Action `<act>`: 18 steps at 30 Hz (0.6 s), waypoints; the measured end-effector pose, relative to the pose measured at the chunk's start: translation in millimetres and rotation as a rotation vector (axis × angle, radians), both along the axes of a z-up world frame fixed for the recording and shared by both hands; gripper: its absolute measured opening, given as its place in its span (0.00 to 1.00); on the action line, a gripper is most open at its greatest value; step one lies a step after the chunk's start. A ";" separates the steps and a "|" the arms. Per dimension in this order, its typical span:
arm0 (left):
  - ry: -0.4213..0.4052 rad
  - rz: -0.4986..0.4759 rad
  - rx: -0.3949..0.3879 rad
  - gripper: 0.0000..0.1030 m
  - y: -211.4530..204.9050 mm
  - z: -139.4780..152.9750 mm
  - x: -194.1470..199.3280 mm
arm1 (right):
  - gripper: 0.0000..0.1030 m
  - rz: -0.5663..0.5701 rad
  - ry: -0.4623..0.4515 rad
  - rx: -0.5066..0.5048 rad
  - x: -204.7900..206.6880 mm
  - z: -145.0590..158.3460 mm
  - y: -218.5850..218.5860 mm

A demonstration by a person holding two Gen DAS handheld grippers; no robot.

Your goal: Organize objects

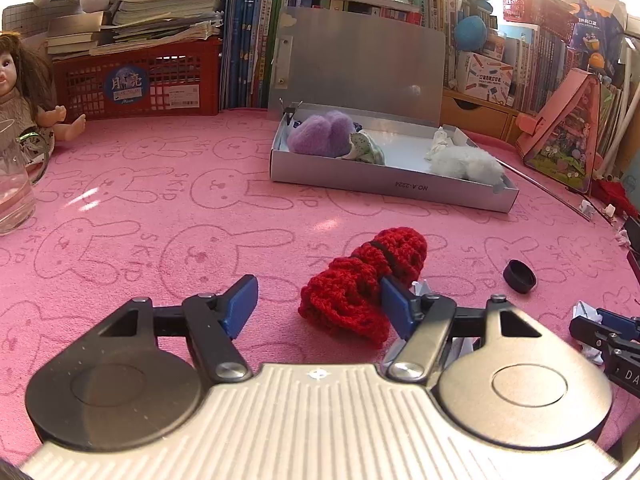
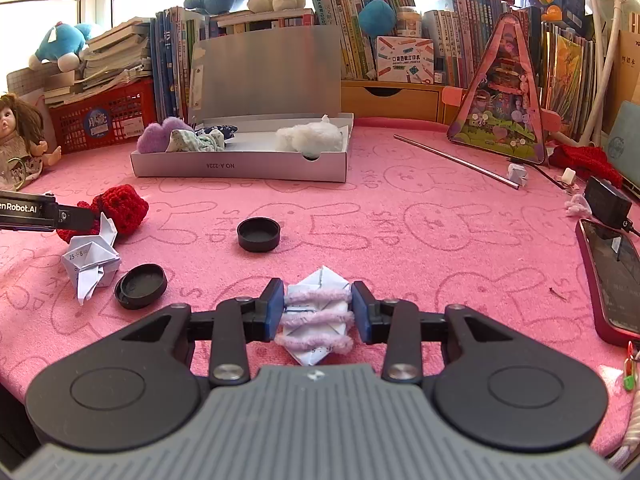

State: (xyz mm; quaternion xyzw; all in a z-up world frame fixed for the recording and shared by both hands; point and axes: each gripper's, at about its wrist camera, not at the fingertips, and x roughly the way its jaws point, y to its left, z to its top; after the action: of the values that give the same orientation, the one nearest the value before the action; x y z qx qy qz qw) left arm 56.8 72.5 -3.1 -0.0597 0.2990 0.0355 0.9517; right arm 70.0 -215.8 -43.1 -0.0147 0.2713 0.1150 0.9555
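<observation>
My left gripper (image 1: 318, 304) is open, low over the pink cloth. A red crocheted piece (image 1: 362, 284) lies between its fingers, against the right finger (image 1: 396, 310); it also shows in the right wrist view (image 2: 120, 208). My right gripper (image 2: 318, 310) is shut on a folded white paper piece wrapped in lilac pipe cleaner (image 2: 316, 316). The open silver box (image 1: 394, 186) stands further back with a purple plush (image 1: 322, 134), a patterned cloth (image 1: 366, 148) and a white plush (image 1: 466, 164) inside; it also shows in the right wrist view (image 2: 240, 168).
Two black caps (image 2: 258, 234) (image 2: 141, 286) and a folded paper rabbit (image 2: 92, 262) lie on the cloth. A phone (image 2: 612, 272), a charger (image 2: 606, 200) and a metal rod (image 2: 456, 160) lie right. A doll (image 1: 20, 88), a glass jar (image 1: 12, 192) and a red basket (image 1: 136, 80) stand left.
</observation>
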 end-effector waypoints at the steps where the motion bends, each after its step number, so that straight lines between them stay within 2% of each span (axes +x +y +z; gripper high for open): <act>1: 0.000 0.004 0.006 0.71 1.7 0.4 -1.5 | 0.44 0.000 0.000 0.000 -0.2 0.0 0.1; 7: -0.007 0.021 0.029 0.73 7.5 0.4 2.3 | 0.45 0.000 0.000 -0.002 0.1 -0.3 0.5; 11: -0.034 0.032 0.100 0.73 3.0 7.6 16.8 | 0.45 -0.002 0.001 0.001 0.3 -0.7 0.7; 13: -0.032 0.047 0.112 0.73 2.0 12.7 22.9 | 0.45 -0.004 0.001 0.003 0.3 -0.5 0.5; 15: -0.014 0.073 0.056 0.73 2.9 18.7 26.0 | 0.45 -0.006 -0.001 0.006 0.5 -0.4 0.8; 18: 0.009 0.124 -0.099 0.83 2.0 20.7 22.6 | 0.45 -0.012 -0.002 0.011 1.0 -0.6 0.7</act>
State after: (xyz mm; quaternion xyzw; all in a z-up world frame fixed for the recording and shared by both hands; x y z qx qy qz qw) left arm 79.4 74.5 17.6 -0.1249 0.3005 0.0797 0.9422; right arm 71.0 -215.1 -43.7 -0.0078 0.2698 0.1108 0.9565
